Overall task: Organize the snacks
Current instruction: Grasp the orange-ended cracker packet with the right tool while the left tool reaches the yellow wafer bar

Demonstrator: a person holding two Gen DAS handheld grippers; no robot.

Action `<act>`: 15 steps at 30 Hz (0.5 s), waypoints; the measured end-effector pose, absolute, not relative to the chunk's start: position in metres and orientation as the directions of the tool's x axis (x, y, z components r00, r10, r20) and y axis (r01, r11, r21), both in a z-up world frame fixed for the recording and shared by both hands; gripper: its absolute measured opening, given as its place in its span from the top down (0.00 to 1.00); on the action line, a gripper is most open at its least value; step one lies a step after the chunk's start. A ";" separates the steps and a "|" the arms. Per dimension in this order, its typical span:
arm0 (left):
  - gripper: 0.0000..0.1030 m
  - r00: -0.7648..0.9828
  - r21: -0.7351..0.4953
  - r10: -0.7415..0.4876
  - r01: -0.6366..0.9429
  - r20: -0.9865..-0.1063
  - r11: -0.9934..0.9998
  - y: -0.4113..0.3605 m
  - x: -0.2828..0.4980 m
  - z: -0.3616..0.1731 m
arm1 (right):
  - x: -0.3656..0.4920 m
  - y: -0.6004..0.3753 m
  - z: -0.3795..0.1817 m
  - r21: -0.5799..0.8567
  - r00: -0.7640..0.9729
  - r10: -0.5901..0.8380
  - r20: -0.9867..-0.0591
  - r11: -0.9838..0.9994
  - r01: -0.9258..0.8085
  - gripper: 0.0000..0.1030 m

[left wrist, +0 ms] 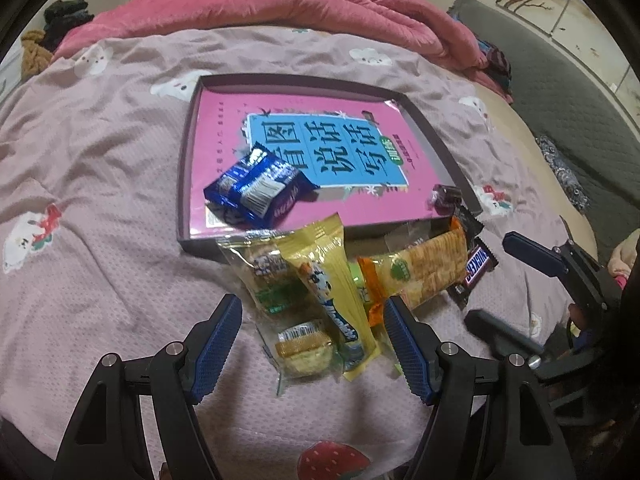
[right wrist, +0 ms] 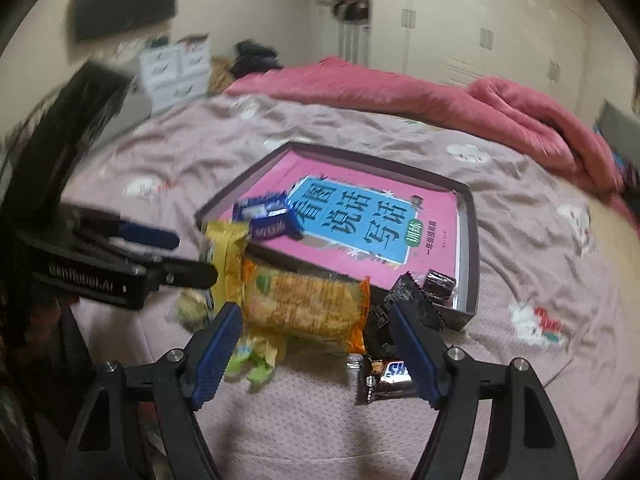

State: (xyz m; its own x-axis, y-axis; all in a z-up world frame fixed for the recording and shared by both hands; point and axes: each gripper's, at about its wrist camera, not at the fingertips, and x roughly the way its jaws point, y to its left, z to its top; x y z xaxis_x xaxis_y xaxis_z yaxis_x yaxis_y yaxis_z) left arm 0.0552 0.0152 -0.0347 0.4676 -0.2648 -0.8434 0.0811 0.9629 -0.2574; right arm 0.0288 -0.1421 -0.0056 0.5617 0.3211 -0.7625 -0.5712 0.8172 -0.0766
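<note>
A dark shallow tray [left wrist: 185, 184] [right wrist: 469, 248] lies on the bed with a pink and blue book [left wrist: 360, 208] in its bottom. Blue snack packs [left wrist: 256, 188] [right wrist: 268, 216] and a dark candy [left wrist: 446, 198] [right wrist: 440, 284] rest in it. Loose snacks are heaped against its near wall. My left gripper [left wrist: 312, 340] [right wrist: 196, 258] is open above a clear cookie packet [left wrist: 304, 348] and a yellow wrapper [left wrist: 336, 292] [right wrist: 228, 256]. My right gripper [right wrist: 316, 340] [left wrist: 491, 280] is open over an orange cracker packet [right wrist: 308, 304] [left wrist: 424, 272], with a Snickers bar [right wrist: 388, 372] [left wrist: 478, 268] by its right finger.
A green wrapper [right wrist: 252, 360] and a black wrapper [right wrist: 408, 300] lie in the heap. A rumpled pink blanket [left wrist: 280, 8] covers the far side of the bed. A grey padded surface [left wrist: 560, 100] borders the right. The sheet [left wrist: 100, 160] left of the tray is bare.
</note>
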 end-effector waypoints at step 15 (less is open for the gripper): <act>0.27 0.434 -0.336 -0.331 0.068 -0.838 0.940 0.010 0.063 -0.047 | 0.034 -0.113 -0.028 -0.389 0.569 0.252 -0.783 0.516 -0.763 0.27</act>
